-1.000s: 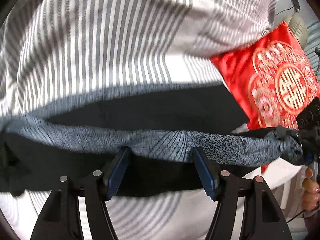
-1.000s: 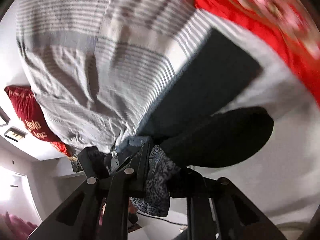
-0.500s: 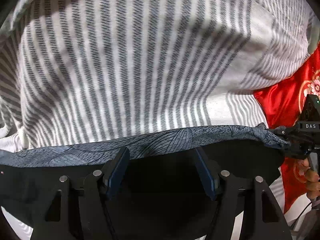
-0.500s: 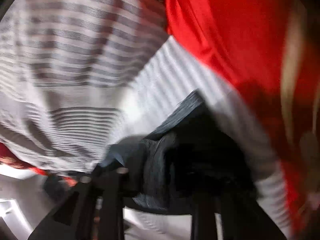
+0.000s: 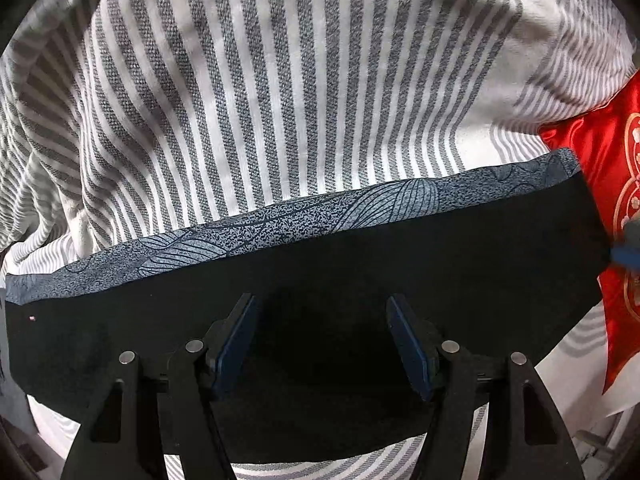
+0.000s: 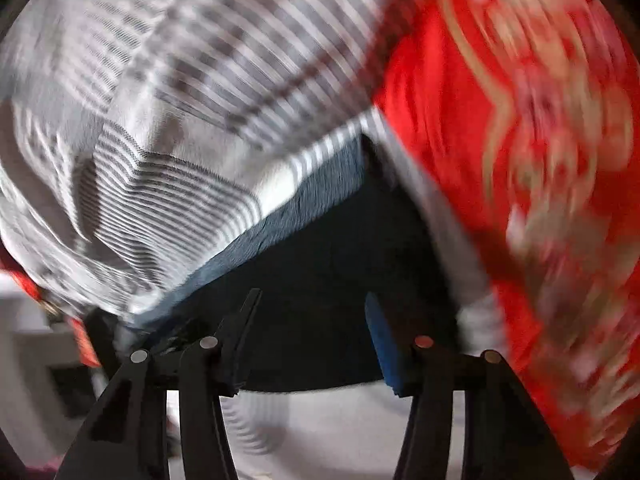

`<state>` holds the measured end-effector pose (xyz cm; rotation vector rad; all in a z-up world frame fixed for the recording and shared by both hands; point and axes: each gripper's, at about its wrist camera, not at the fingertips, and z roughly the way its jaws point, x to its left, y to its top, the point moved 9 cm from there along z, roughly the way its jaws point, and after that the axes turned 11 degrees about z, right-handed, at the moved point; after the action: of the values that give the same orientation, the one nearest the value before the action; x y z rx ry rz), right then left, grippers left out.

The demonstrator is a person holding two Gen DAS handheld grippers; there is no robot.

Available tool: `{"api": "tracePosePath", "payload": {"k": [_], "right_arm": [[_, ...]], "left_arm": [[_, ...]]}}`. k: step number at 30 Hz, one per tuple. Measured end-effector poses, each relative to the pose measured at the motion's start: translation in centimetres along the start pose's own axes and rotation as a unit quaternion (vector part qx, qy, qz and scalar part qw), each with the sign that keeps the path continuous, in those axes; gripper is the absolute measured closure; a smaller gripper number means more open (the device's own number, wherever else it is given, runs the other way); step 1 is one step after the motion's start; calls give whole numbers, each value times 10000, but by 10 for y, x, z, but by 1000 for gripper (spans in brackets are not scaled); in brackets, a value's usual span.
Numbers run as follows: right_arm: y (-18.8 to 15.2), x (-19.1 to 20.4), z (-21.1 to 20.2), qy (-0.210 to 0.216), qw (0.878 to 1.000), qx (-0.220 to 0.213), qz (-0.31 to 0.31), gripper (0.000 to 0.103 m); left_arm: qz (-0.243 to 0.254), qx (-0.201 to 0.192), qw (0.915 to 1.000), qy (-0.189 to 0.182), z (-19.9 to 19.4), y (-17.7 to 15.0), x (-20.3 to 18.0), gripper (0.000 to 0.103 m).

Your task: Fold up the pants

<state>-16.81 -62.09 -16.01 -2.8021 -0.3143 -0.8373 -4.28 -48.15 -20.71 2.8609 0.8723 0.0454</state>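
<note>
The black pants (image 5: 360, 272) lie folded flat on the striped bedcover, with a blue-grey patterned waistband (image 5: 304, 220) along their far edge. My left gripper (image 5: 320, 320) is open, its blue pads apart just above the black cloth, holding nothing. In the blurred right wrist view the same pants (image 6: 332, 280) and waistband (image 6: 288, 216) lie ahead. My right gripper (image 6: 312, 320) is open over the pants' near end and holds nothing. A blurred blue bit of it shows at the right edge of the left wrist view (image 5: 628, 256).
A grey-and-white striped bedcover (image 5: 280, 80) lies rumpled under and beyond the pants. A red satin cushion with gold pattern (image 5: 600, 168) lies right beside the pants' right end; it also shows in the right wrist view (image 6: 520, 140).
Both grippers carried the waistband edge forward and laid it down. The right gripper, shut on the waistband before, has opened and let go. The pants now lie flat, folded.
</note>
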Motion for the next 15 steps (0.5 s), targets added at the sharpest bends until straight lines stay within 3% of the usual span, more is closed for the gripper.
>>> {"api": "tracePosePath", "payload": {"k": [4, 10, 12, 13, 14, 15], "right_arm": [[-23, -34, 18, -45, 9993, 126, 347, 46], [-2, -39, 35, 190, 9979, -188, 583, 46], [7, -39, 38, 192, 9969, -231, 730, 57], [10, -38, 37, 168, 9965, -244, 787, 83], [12, -37, 34, 161, 9959, -253, 850, 95], [12, -34, 30, 233, 9956, -268, 870, 95]], "left_arm": [[-78, 8, 10000, 17, -2, -1, 7, 35], [-267, 29, 9996, -37, 9, 11, 14, 35], [-185, 101, 9998, 3, 15, 11, 11, 35], [-142, 131, 9998, 2, 15, 12, 7, 35], [-111, 105, 9999, -30, 12, 13, 5, 35], [-92, 57, 9999, -59, 9, 15, 2, 35]]}}
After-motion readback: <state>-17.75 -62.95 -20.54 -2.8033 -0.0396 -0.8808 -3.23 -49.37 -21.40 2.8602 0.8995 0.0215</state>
